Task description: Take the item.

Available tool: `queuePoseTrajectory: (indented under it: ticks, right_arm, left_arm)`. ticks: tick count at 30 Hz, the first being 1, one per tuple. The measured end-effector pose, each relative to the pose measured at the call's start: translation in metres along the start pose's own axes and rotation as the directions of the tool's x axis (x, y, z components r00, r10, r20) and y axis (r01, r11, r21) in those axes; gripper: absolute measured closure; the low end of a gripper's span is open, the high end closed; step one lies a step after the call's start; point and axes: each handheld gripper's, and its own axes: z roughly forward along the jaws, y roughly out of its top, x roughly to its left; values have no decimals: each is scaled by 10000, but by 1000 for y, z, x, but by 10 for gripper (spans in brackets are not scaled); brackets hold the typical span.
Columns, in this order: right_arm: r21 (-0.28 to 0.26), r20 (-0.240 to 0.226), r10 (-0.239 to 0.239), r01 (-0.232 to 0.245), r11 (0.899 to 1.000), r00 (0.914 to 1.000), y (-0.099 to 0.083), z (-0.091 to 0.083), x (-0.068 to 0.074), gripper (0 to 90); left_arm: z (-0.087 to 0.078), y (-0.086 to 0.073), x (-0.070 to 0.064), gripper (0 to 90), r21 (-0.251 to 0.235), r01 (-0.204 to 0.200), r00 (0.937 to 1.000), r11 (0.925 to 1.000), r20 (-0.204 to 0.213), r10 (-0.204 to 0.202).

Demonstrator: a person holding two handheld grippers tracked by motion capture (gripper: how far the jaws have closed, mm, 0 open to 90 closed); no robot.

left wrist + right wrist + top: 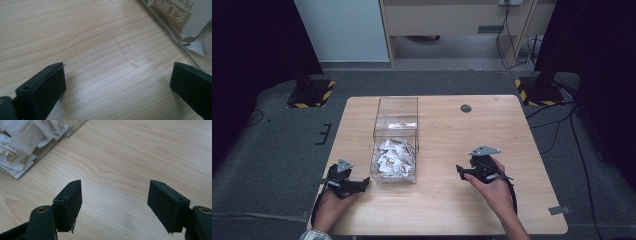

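1. On the table (447, 200), a clear box (396, 140) stood left of centre, with its long side running from 12 to 6 o'clock.
2. Its near half held a heap of white-and-brown sachets (394, 157); the far half looked almost bare, with one or two sachets at most.
3. At about 8 o'clock from the box, the left gripper (362, 185) rested low over the wood in the person's left hand (329, 207), pointing toward 3 o'clock, just beside the box's near left corner.
4. Its jaws stood wide apart, released, with nothing between them but bare wood; in the left gripper view the box wall and sachets (180, 17) lay at 1 o'clock.
5. At about 4 o'clock from the box, the right gripper (462, 172) sat in the right hand (497, 192), well apart from the box and pointing toward 9 o'clock.
6. Its jaws were also spread wide and held nothing; in the right gripper view the box corner and sachets (22, 142) lay at 10 o'clock.
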Motion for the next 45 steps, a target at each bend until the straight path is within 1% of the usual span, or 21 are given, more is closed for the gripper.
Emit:
queuePoseTrajectory:
  ticks: [5,6,8,10,13,18,22,24,27,28,30,31,33,36,39,40,43,44,45]
  right_arm:
    - [62,-56,-52,52,10000,10000,8,4,4,317]
    - [118,-53,-134,135,9998,9999,10,5,4,338]
    - [213,-35,-273,274,9994,9996,13,7,5,348]
    - [254,-28,-301,301,9992,9995,15,8,5,350]
    - [237,-71,-380,381,9990,9993,21,9,6,354]
    - [245,-189,-369,374,9990,9991,27,12,9,357]
    - [185,-254,-399,404,9990,9989,33,10,12,363]
    - [144,-278,-496,500,9986,9984,39,8,13,363]
    - [101,-372,-465,469,9988,9982,43,7,15,361]
    - [62,-412,-540,543,9985,9977,47,5,17,360]
    - [64,-427,-570,573,9983,9975,49,5,18,360]
    - [56,-407,-663,665,9978,9970,53,5,20,360]
    - [45,-419,-663,665,9978,9969,57,4,21,360]
    - [-4,-602,-678,679,9977,9959,63,1,22,366]
    - [-43,-606,-688,686,9976,9958,67,-1,23,366]
    - [-107,-588,-766,761,9970,9953,72,-4,24,371]
    - [-150,-595,-768,760,9970,9953,75,-6,25,376]
    - [-138,-601,-840,833,9964,9947,78,-6,27,380]
    - [-117,-592,-1043,1038,9945,9928,83,-8,30,386]
  left_arm:
    - [0,0,0,0,0,2,10000,10000,1,-2]
    - [0,0,0,0,1,2,10000,10000,2,-2]
    - [0,0,0,0,3,0,10000,10000,4,0]
    - [0,0,0,0,2,-1,10000,10000,3,1]
    - [0,0,0,0,-5,8,10000,10000,8,-8]
    - [0,0,0,0,-21,26,10000,10000,8,-26]
    - [0,0,0,0,-31,27,10000,10000,7,-27]
    - [-1,0,0,17,-88,27,10000,10000,3,-27]
    - [-1,0,0,27,-118,33,10000,9999,2,-33]
    - [-1,0,0,33,-127,39,10000,9999,-1,-39]
    - [-1,0,0,38,-142,36,10000,9999,-3,-36]
    - [-1,0,1,42,-160,52,10000,9999,-15,-52]
    - [-1,0,1,44,-166,58,10000,9998,-25,-58]
    - [-1,0,1,50,-177,67,10000,9998,-27,-67]
    - [-1,0,1,50,-176,62,10000,9998,-32,-63]
    - [-1,0,1,52,-183,67,10000,9998,-35,-68]
    - [-1,0,1,54,-191,58,10000,9998,-50,-59]
    - [-1,0,1,55,-195,49,10000,9998,-60,-51]
    - [-1,0,1,57,-196,41,10000,9998,-62,-42]
